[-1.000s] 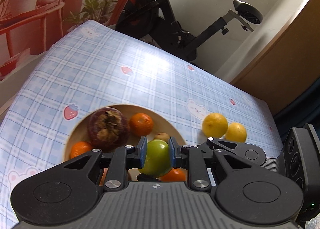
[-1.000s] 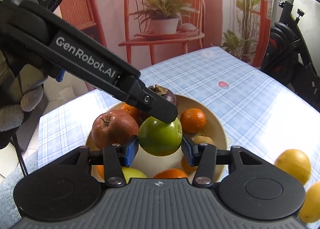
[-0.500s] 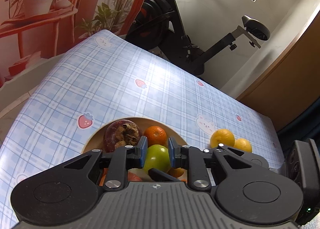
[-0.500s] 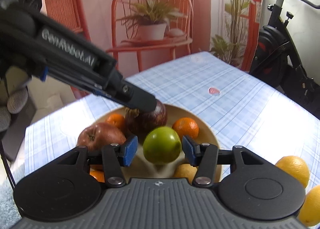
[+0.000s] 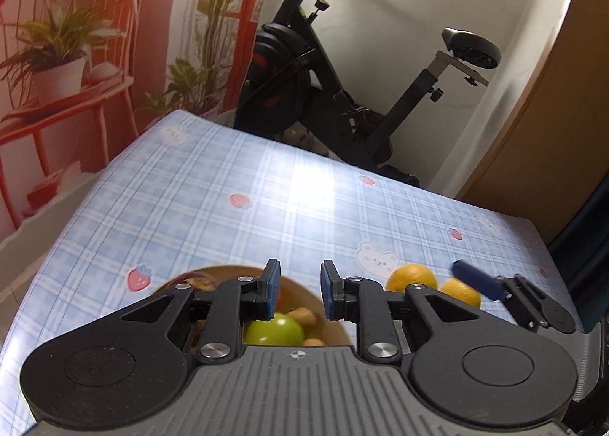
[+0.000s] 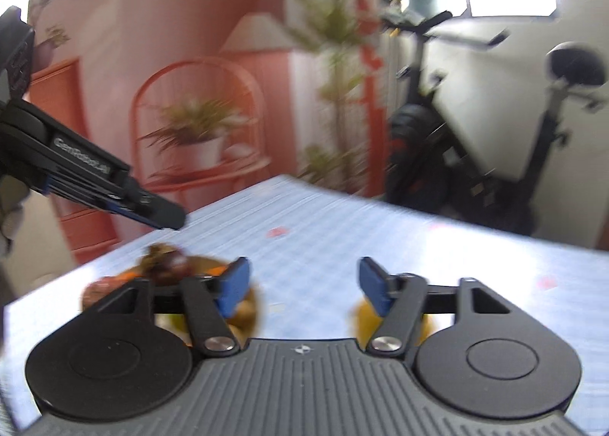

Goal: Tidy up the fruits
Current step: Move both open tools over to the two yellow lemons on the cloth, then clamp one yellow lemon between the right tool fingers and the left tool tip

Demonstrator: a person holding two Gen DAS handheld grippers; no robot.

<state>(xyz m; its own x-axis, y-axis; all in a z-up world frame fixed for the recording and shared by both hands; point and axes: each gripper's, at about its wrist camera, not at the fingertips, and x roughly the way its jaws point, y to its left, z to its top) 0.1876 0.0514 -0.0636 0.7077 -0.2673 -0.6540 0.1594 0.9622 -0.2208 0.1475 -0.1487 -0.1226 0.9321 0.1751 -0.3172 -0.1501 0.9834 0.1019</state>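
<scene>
In the left wrist view my left gripper (image 5: pixel 297 289) is open and empty, raised above the wooden bowl (image 5: pixel 293 285). The green apple (image 5: pixel 274 329) lies in the bowl below its fingers, beside a small tan fruit (image 5: pixel 302 316) and a dark mangosteen (image 5: pixel 194 280). Two yellow oranges (image 5: pixel 411 276) lie on the table right of the bowl. In the blurred right wrist view my right gripper (image 6: pixel 304 283) is open wide and empty, lifted above the table. The bowl (image 6: pixel 255 310) with its fruit shows low on the left, a yellow orange (image 6: pixel 361 318) behind the right finger.
A blue checked tablecloth (image 5: pixel 266 200) covers the table. An exercise bike (image 5: pixel 342 85) stands past the far edge, a wooden door (image 5: pixel 552 123) at right. The left gripper (image 6: pixel 95 177) reaches in from the left in the right wrist view.
My left gripper has let go of the green apple, which now lies in the bowl, and has lifted away. My right gripper has risen and swung right, jaws opened wider.
</scene>
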